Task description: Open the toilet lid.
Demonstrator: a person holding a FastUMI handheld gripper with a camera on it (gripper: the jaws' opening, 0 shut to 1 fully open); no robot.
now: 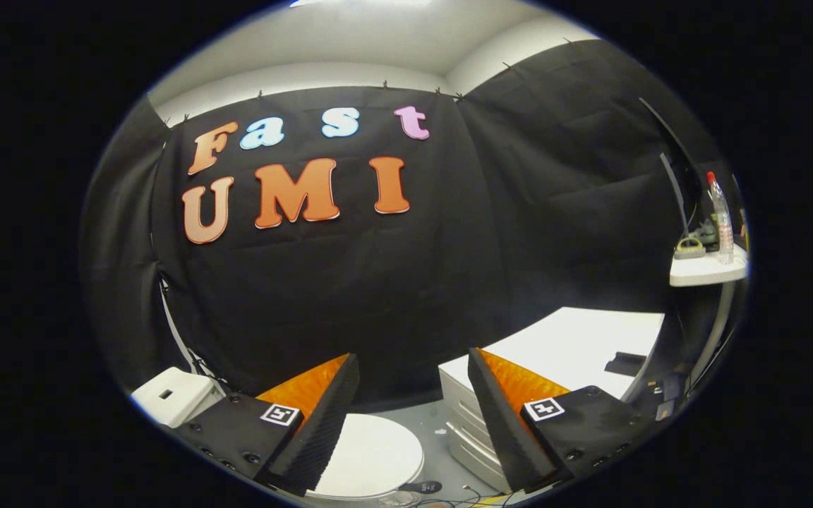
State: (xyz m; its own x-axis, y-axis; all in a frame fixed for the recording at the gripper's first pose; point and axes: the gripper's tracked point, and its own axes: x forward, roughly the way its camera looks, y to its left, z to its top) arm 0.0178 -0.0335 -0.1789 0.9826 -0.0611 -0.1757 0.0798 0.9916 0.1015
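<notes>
gripper: fingers spread wide, holding nothing | toilet lid: white, down flat, low between the fingers, not touched | white drawers: just beside the toilet

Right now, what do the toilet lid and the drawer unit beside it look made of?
Toilet lid: looks like glossy white plastic, smooth with a soft sheen, rounded edge; could be ceramic-look resin, can't tell. It lies closed, below the open gripper, by the left finger.
Drawer unit: white, matte, flat top, ribbed drawer fronts; likely plastic or painted board.
</notes>
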